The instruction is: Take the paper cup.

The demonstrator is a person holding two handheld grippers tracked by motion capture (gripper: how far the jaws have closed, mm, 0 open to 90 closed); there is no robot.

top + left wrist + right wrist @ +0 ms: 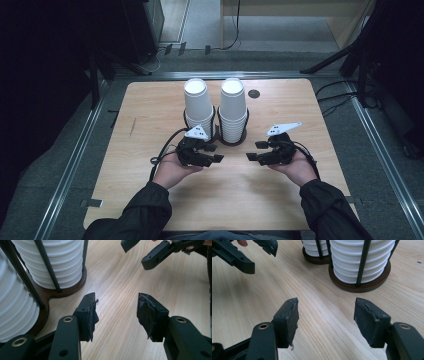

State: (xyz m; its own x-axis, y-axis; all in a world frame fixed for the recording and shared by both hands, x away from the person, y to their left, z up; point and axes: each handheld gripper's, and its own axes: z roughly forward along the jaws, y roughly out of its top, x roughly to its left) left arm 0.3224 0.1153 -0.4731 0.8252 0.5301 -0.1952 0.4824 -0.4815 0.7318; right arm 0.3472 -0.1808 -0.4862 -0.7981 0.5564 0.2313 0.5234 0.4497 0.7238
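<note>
Item: two stacks of white paper cups, nested; left stack (196, 107) and right stack (233, 110) stood side by side at upper centre of the high view, each ringed by thin black upright rods on a shared dark wooden holder base (220, 140); in the left gripper view the same stacks filled the upper left of the frame, and in the right gripper view the top centre to upper right.

Surface (150, 200): pale wood-grain, bare in its lower half; a small dark round fitting (254, 93) lay near its far edge, just right of the right stack.

Left gripper (212, 152): held at centre of the high view, just below the left stack, apart from it; jaws released, a wide gap of bare surface between them, nothing held.

Right gripper (256, 151): held right of centre, below and right of the right stack, apart from it; jaws likewise spread and empty.

Handling, as judged: cups light, thin-walled, easily crushed or dented by a hard squeeze; smooth sides likely slippery; nested cups liable to cling, so more than one might lift together. Best hold judged to be the topmost cup's wall just under its rolled rim, above the rods, with light pressure; lift straight up.
</note>
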